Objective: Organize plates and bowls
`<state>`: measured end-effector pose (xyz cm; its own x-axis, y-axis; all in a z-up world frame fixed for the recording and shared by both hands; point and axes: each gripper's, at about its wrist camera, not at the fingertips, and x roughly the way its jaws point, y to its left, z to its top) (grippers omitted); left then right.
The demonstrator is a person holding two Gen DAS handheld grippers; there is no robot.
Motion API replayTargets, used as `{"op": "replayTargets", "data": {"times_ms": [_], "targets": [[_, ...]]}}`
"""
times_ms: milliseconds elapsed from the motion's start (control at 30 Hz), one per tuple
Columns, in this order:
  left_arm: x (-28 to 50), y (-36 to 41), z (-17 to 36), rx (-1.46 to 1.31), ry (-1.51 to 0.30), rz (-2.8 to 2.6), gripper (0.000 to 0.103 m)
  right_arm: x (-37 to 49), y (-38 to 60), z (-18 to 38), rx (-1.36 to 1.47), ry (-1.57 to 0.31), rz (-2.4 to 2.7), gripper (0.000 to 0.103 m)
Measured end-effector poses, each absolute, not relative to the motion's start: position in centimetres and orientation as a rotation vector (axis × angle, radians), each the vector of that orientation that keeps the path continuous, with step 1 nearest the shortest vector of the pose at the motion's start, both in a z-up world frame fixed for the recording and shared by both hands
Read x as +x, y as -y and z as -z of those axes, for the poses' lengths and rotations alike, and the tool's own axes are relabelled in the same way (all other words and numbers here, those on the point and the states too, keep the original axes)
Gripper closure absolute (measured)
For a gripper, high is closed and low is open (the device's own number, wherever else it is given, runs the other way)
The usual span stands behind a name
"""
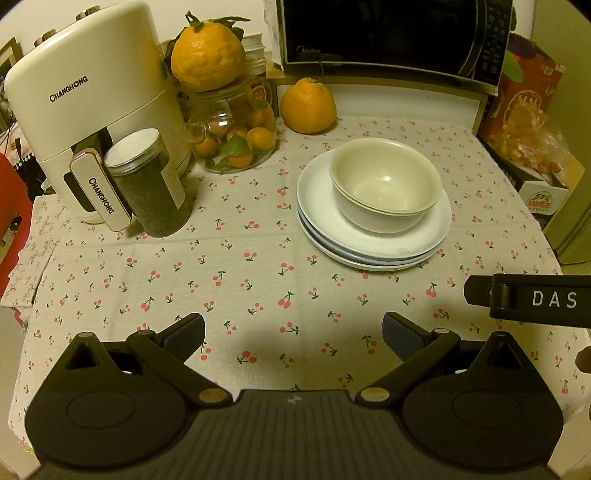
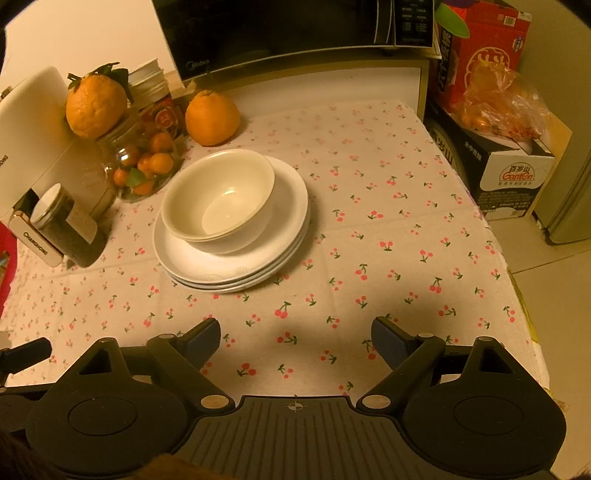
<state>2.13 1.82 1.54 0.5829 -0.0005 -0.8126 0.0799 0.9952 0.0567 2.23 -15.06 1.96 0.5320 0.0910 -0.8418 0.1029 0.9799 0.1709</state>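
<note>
Nested cream bowls [image 1: 384,184] [image 2: 219,199] sit on a stack of white plates [image 1: 373,251] [image 2: 236,275] on the cherry-print tablecloth [image 1: 229,273] [image 2: 388,229]. In the left wrist view the stack lies ahead and to the right of my left gripper [image 1: 293,334], which stands open and empty above the cloth. My right gripper [image 2: 295,338] is also open with nothing between its fingers; the stack is ahead and to its left. Part of the right gripper's black body [image 1: 532,299] shows at the right edge of the left wrist view.
A white appliance [image 1: 92,103], a dark jar [image 1: 151,184], a glass jar of small oranges [image 1: 236,144] with a large orange [image 1: 207,55] on top, and a loose orange [image 1: 308,105] stand at the back left. A microwave [image 1: 391,33] and boxes [image 2: 495,122] are behind and right.
</note>
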Motion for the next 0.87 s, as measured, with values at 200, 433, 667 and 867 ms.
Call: {"op": "replayTargets", "data": {"times_ms": [200, 433, 667, 867], "targets": [[2.12, -1.8, -1.52, 0.094, -0.949, 0.049, 0.0, 2.23, 14.9, -1.88, 0.211, -1.016, 0.005, 0.012], [2.13, -1.85, -1.55, 0.096, -0.948, 0.048, 0.0, 2.27, 14.89, -1.9, 0.212, -1.018, 0.005, 0.012], [2.15, -1.85, -1.57, 0.097, -0.951, 0.051, 0.0, 2.2, 14.82, -1.65, 0.216, -1.021, 0.003, 0.012], [2.22, -1.88, -1.53, 0.099, -0.953, 0.055, 0.001, 2.25, 14.85, -1.69, 0.214, -1.021, 0.003, 0.012]]}}
